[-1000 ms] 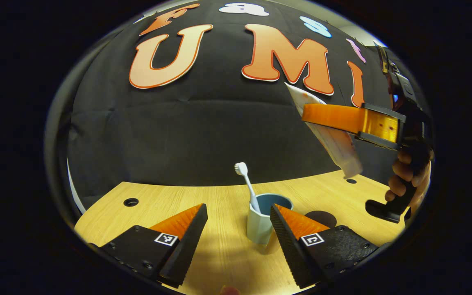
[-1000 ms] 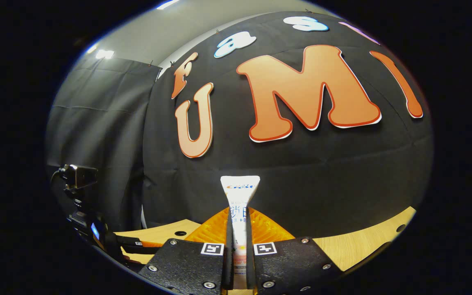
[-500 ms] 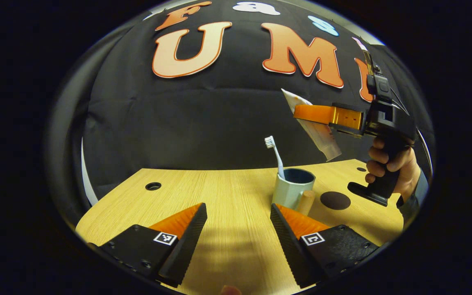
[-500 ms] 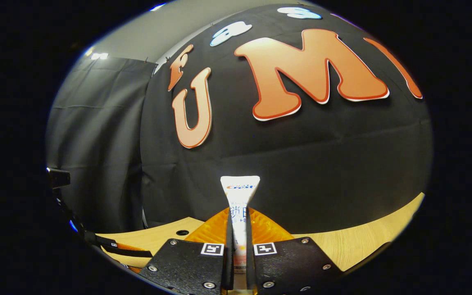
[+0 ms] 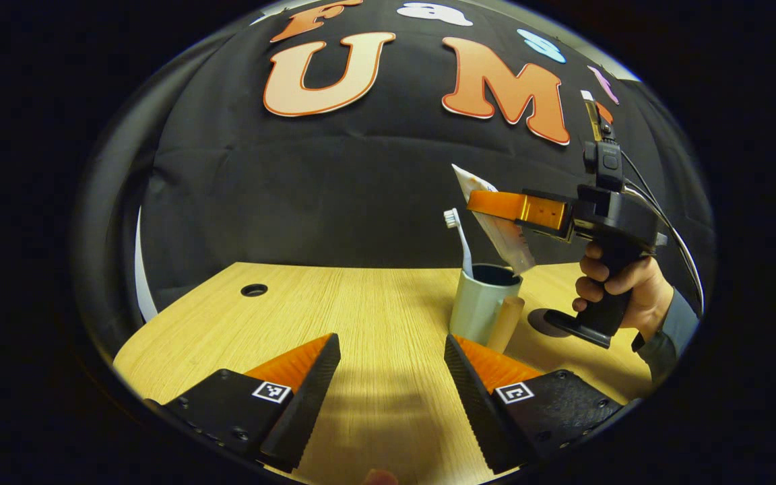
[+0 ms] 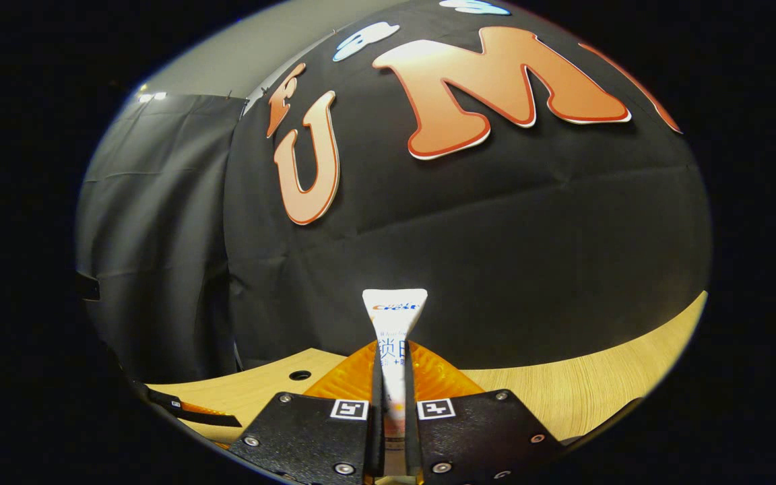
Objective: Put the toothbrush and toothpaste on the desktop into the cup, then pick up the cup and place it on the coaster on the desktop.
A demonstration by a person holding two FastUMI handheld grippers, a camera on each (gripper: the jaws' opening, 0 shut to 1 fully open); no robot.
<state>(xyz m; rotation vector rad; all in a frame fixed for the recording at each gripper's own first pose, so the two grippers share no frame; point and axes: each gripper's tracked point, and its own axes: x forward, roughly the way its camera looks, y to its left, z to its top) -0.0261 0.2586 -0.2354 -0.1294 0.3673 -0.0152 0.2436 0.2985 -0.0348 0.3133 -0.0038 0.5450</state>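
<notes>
A pale cup [image 5: 479, 306] with a wooden handle [image 5: 506, 323] stands on the wooden desktop [image 5: 361, 310]. A white toothbrush [image 5: 461, 246] stands in it, bristles up. My right gripper [image 5: 489, 204], held by a hand [image 5: 620, 289], is shut on a white toothpaste tube [image 5: 499, 229]. The tube slants down, its lower end right at the cup's rim. In the right gripper view the tube [image 6: 393, 323] stands up between the shut right gripper [image 6: 391, 384]. My left gripper [image 5: 391, 350] hangs open and holds nothing, in front and to the left of the cup. A dark round coaster [image 5: 539, 320] lies right of the cup, partly hidden.
Round holes are cut in the desktop [image 5: 254, 290] [image 6: 300, 374]. The black cloth wall closes off the far edge of the desk. The left gripper's finger [image 6: 186, 407] pokes in at the lower left of the right gripper view.
The right gripper has come down and leftward with the tube, its lower end now at the cup's rim. The left gripper has drawn back from the cup, still open.
</notes>
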